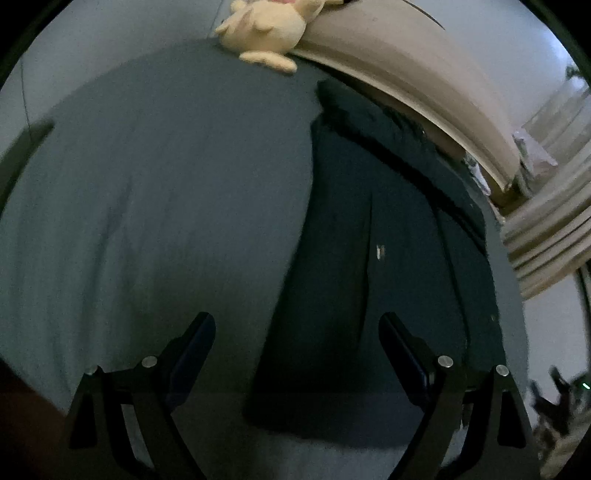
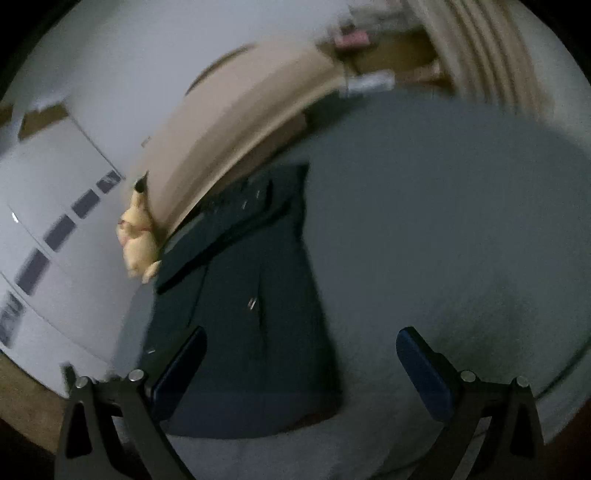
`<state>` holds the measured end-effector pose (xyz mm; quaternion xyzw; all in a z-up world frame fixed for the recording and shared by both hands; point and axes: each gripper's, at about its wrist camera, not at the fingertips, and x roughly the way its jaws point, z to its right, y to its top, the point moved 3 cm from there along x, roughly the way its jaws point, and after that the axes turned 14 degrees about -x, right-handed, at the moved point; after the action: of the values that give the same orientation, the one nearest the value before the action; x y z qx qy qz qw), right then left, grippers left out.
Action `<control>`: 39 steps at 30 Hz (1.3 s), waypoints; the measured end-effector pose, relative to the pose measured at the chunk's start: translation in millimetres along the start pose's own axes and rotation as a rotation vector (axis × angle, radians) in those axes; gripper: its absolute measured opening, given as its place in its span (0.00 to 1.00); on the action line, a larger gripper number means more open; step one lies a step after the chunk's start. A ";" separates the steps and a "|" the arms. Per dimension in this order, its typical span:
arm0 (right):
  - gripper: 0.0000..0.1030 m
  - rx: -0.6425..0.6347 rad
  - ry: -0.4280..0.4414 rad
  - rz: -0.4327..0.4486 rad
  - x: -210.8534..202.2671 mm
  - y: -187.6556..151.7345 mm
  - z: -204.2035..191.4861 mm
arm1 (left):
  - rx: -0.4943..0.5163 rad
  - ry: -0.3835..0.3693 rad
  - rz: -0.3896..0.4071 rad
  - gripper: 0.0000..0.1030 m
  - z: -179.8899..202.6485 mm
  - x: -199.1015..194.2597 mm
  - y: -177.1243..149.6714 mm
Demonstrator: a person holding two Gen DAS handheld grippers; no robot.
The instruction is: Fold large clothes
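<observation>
A large dark navy garment (image 1: pixel 369 258) lies flat on the grey-blue bed sheet (image 1: pixel 147 184), folded into a long strip that runs from the near edge toward the headboard. My left gripper (image 1: pixel 297 321) hangs open above the garment's near end, its fingers apart with nothing between them. In the right wrist view the same garment (image 2: pixel 258 295) stretches away across the sheet (image 2: pixel 443 221), with a sleeve or flap folded across its far part. My right gripper (image 2: pixel 302 334) is wide open above the garment's near right edge and holds nothing.
A yellow plush toy (image 1: pixel 266 33) (image 2: pixel 136 240) sits at the head of the bed against the beige headboard (image 1: pixel 406 74) (image 2: pixel 229 147). Pale curtains (image 1: pixel 546 236) (image 2: pixel 480 48) hang beside the bed. A white wall with dark panels (image 2: pixel 55 221) stands to the left.
</observation>
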<state>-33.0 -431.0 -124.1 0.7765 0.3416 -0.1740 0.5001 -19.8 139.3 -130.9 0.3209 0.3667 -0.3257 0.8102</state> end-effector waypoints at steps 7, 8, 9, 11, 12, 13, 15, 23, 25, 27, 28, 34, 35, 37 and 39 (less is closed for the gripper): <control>0.89 0.143 0.113 -0.110 61.2 -22.4 25.7 | -0.021 -0.104 -0.060 0.87 -3.3 2.5 -17.9; 0.84 0.159 0.122 -0.112 63.5 -26.1 27.3 | -0.028 -0.109 -0.061 0.87 -4.2 0.0 -16.5; 0.81 0.170 0.137 -0.116 64.8 -29.0 27.9 | -0.033 -0.116 -0.062 0.87 -4.7 -1.1 -15.9; 0.80 0.176 0.158 -0.108 62.8 -33.5 29.2 | -0.033 -0.134 -0.067 0.87 -2.9 0.6 -16.1; 0.80 0.189 0.164 -0.103 61.6 -36.5 32.3 | -0.038 -0.135 -0.070 0.87 -3.4 1.4 -17.0; 0.80 0.208 0.173 -0.099 59.1 -38.9 36.4 | -0.047 -0.138 -0.081 0.87 -3.7 4.3 -17.9; 0.80 0.247 0.197 -0.081 52.6 -42.0 43.5 | -0.063 -0.148 -0.089 0.87 -3.1 7.7 -19.6; 0.80 0.377 0.273 -0.011 37.8 -50.7 52.8 | -0.185 -0.201 -0.015 0.87 -15.6 2.6 -23.6; 0.80 0.366 0.288 -0.020 36.2 -52.9 50.6 | -0.182 -0.194 -0.021 0.87 -15.1 5.7 -24.0; 0.80 0.372 0.293 -0.012 35.6 -53.7 47.9 | -0.186 -0.201 -0.015 0.87 -14.8 3.2 -23.0; 0.80 0.377 0.294 -0.002 33.7 -55.0 46.8 | -0.188 -0.204 -0.009 0.87 -16.3 1.4 -22.8; 0.79 0.381 0.290 -0.010 44.5 -66.4 31.7 | -0.246 -0.230 0.017 0.87 -27.8 -3.7 -31.1; 0.79 0.379 0.284 -0.008 46.2 -66.2 30.3 | -0.242 -0.231 0.018 0.87 -27.8 -3.1 -31.4; 0.80 0.385 0.293 -0.009 49.0 -64.8 26.2 | -0.241 -0.236 0.015 0.87 -26.3 -2.2 -31.1; 0.80 0.381 0.294 -0.008 49.8 -63.8 24.7 | -0.257 -0.253 0.022 0.87 -29.1 -6.1 -27.4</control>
<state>-41.0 -418.4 -207.4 0.8724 0.3749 -0.1226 0.2887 -55.1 147.3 -149.0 0.1751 0.2969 -0.3049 0.8878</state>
